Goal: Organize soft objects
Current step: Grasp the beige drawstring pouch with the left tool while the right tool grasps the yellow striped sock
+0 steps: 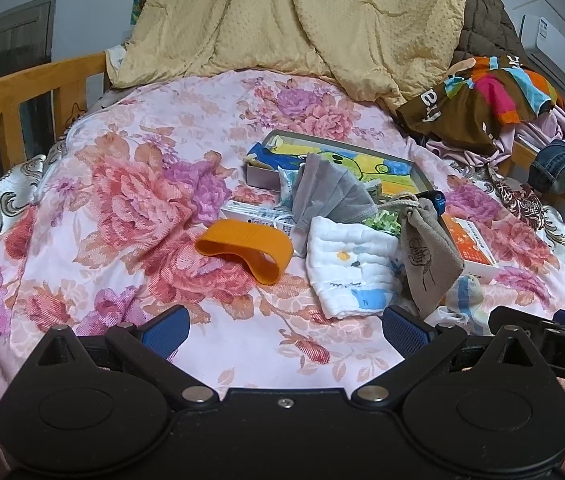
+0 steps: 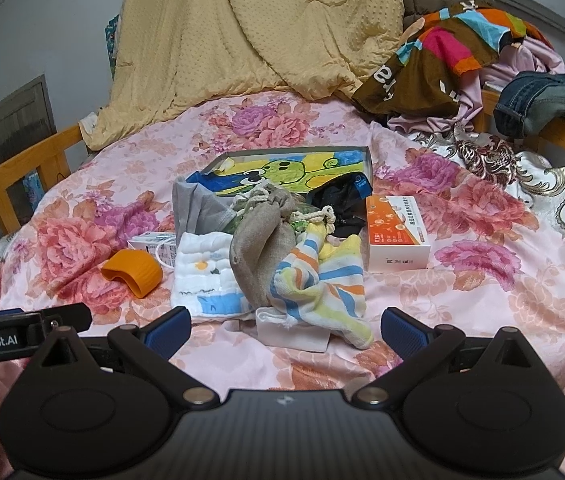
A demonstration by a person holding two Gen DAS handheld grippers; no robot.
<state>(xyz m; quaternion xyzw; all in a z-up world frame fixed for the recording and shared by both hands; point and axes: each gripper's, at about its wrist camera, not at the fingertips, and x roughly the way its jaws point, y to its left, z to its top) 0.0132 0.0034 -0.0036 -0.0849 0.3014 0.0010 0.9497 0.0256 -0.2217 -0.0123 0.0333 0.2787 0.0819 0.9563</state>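
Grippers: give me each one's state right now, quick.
Left gripper: open, fingers spread wide, holding nothing, above the floral bedsheet.
Right gripper: open, holding nothing, fingers either side of the striped towel.

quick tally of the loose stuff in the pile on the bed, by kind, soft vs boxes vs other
Soft cloth items: 4 (grey cloth, white muslin cloth, grey drawstring pouch, striped towel)
Cardboard boxes: 3 (orange and white box, small white box, grey box)
Orange band: 1
Picture tray: 1
Total: 9
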